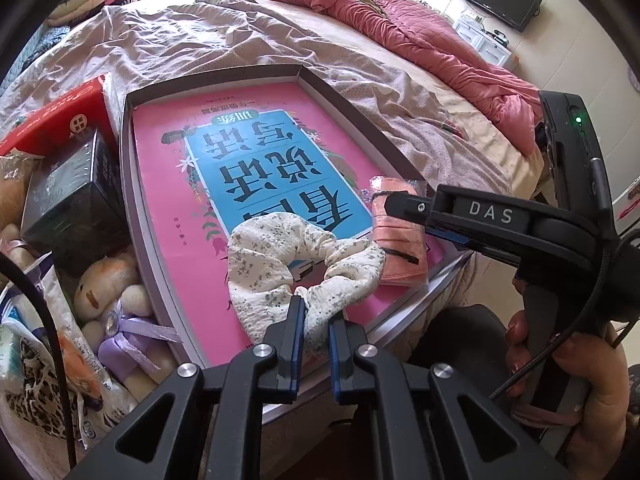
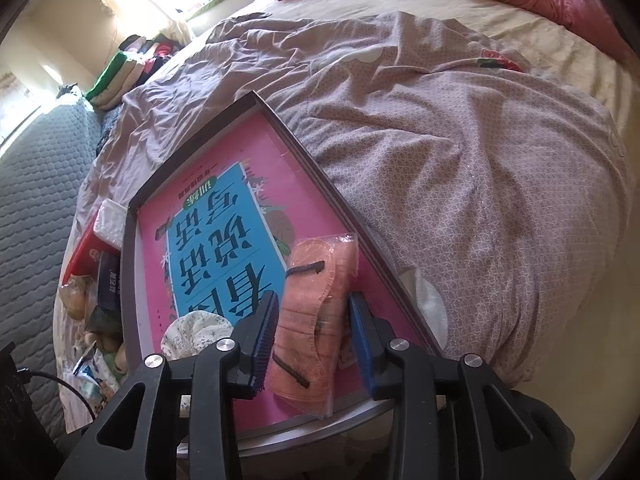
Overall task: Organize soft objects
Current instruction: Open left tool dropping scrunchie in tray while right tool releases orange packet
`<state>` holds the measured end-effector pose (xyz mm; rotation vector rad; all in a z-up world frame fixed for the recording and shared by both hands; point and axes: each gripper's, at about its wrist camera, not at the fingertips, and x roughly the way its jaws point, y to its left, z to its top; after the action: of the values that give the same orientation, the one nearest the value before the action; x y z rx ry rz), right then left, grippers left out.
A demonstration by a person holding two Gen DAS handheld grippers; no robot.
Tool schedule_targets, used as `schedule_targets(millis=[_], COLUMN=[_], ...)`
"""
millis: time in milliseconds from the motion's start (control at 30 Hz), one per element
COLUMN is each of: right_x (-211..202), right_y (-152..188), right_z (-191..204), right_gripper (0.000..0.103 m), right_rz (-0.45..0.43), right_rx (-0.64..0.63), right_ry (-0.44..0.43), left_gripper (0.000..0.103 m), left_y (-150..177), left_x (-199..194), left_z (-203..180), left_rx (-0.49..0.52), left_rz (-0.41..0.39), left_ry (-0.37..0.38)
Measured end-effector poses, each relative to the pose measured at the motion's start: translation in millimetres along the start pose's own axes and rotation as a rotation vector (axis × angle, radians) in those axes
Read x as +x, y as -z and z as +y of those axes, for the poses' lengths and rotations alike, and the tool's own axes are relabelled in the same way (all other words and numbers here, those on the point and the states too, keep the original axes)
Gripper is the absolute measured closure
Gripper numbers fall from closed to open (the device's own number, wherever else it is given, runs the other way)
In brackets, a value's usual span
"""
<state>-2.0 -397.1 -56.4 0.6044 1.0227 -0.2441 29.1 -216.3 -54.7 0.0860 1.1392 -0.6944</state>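
A white floral scrunchie (image 1: pixel 272 256) lies on a pink and blue book (image 1: pixel 240 168) inside a shallow grey tray (image 1: pixel 208 85) on the bed. My left gripper (image 1: pixel 316 312) is shut on the scrunchie's near edge, with the cloth pinched between its blue pads. To the right, an orange face mask in a clear wrapper (image 2: pixel 316 300) rests flat on the book by the tray's right rim (image 2: pixel 344 208). My right gripper (image 2: pixel 314 314) is open and straddles the mask, its pads standing beside the wrapper. One of its fingers (image 1: pixel 404 205) shows over the mask in the left wrist view.
A rumpled mauve sheet (image 2: pixel 460 152) covers the bed, with a pink quilt (image 1: pixel 420 40) at its far side. Left of the tray are a red box (image 1: pixel 60 116), a dark box (image 1: pixel 76 196), plush toys (image 1: pixel 108 284) and bags. Folded clothes (image 2: pixel 128 68) are stacked at the far left.
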Motion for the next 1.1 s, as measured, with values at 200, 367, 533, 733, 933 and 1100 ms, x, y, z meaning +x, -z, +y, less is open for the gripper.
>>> schedule_targets(millis=[200,367,533,733,933,1100], right_x=[-9.7,-19.4,-24.5,-33.8,-39.5,-40.6], right_y=[-1.1,-2.4,-2.8,-2.1,2.5,6.9], right_z=[6.9,13.2,16.9,25.6,41.7,49.6], right_gripper=[0.054,0.050,0.046,0.041,0.033,0.031], right_rz=[-0.059,-0.115,-0.142,-0.197,-0.232,-0.238], right_rx=[-0.036,-0.063,-0.079,-0.110,-0.172,-0.208], right_ry=[0.017,0.014,0.008,-0.018,-0.018,-0.015], left_gripper=[0.082,0.065,0.064,0.048,0.042,0.041], left_y=[0.5,0.7,0.5,1.9,4.9,9.7], left_x=[-0.9,-4.8,-14.9,-40.7,-63.8,-74.7], left_z=[1.0,-2.9,-3.8,0.8,12.7,28.6], left_rx=[-0.006,0.011,0.019,0.012,-0.028,-0.067], left_rz=[0.007,-0.011,-0.043,-0.124,-0.172,-0.177], left_ry=[0.032,0.022,0.016,-0.015,-0.080,-0.124])
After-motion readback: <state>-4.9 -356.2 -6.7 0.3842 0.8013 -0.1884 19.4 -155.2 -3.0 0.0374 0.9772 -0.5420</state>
